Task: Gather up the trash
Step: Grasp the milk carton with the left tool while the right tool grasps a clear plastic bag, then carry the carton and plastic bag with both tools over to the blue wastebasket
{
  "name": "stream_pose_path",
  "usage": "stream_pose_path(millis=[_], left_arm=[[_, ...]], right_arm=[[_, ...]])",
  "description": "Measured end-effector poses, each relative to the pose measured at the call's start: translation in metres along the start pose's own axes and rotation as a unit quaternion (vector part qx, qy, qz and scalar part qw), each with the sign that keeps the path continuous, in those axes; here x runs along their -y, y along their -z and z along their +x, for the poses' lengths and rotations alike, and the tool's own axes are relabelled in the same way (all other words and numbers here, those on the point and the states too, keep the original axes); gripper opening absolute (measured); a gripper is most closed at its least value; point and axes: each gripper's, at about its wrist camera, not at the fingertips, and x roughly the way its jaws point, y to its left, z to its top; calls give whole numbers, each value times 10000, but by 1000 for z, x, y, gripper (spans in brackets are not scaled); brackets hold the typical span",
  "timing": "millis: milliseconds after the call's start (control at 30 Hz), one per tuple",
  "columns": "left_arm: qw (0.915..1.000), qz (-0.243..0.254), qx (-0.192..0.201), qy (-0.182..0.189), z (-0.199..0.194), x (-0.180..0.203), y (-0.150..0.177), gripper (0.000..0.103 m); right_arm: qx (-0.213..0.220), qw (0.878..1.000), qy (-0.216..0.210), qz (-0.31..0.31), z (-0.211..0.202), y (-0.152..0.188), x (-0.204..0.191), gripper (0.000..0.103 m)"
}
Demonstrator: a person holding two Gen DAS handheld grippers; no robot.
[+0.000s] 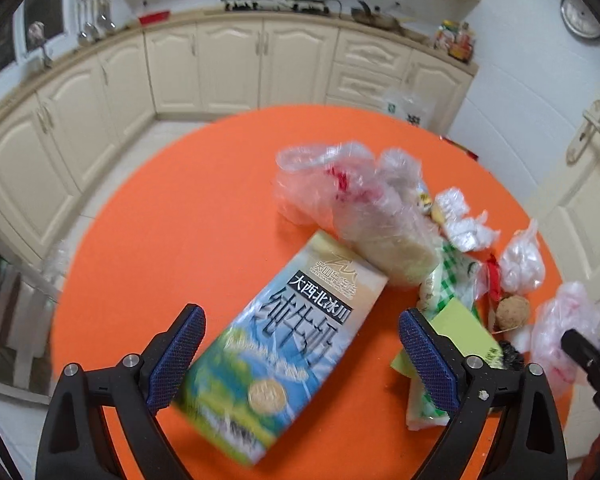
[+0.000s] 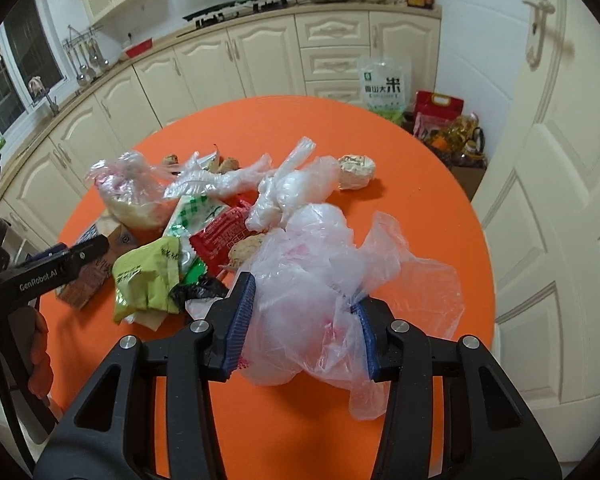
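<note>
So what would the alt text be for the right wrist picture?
The right tongs are closed on a crumpled clear plastic bag above a round orange table. More trash is piled behind: a yellow-green wrapper, a red wrapper and other bags. The left tongs reach in from the left edge.

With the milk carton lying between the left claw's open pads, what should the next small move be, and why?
Probably close the left claw on the milk carton: it lies flat on the orange table between the open pads, seemingly ungripped. The right claw already pinches a clear plastic bag.
</note>
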Motion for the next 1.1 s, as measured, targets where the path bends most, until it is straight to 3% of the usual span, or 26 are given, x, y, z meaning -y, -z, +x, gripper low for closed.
stream_pose_path(millis=[33, 67, 200, 400, 500, 700, 800, 833, 867, 1000, 1100], left_arm=[[10000, -13, -94, -9, 5, -2, 1, 78], [9997, -52, -222, -39, 12, -4, 1, 62], [9994, -188, -270, -131, 6, -6, 13, 47], [9977, -558, -342, -199, -22, 4, 43, 46], [9975, -581, -254, -309, -40, 17, 49, 46], [9983, -462, -32, -359, -74, 48, 63, 46], [9987, -403, -40, -297, -74, 61, 67, 46], [9989, -392, -57, -260, -75, 63, 69, 46], [9990, -381, -60, -240, -76, 65, 70, 46], [9986, -432, -51, -298, -83, 57, 72, 46], [9981, -444, -38, -437, -82, 53, 70, 46]], right_arm=[[18, 10000, 5, -42, 0, -2, -1, 43], [22, 10000, 7, -64, -1, -2, -2, 43], [-7, 10000, -36, -41, 0, -3, 1, 43], [-15, 9999, -114, -51, -5, 2, 3, 41], [-18, 9997, -235, -28, -10, 6, 4, 32], [45, 9994, -327, -104, -23, 15, 3, 25], [-50, 9993, -156, -329, -15, 20, -3, 35], [-80, 9995, -110, -269, -11, 20, -3, 50], [-66, 9996, -151, -242, -9, 21, -3, 52], [-156, 9996, 20, -237, 10, 19, -1, 57], [-159, 9996, -128, -211, 9, 19, 1, 44]])
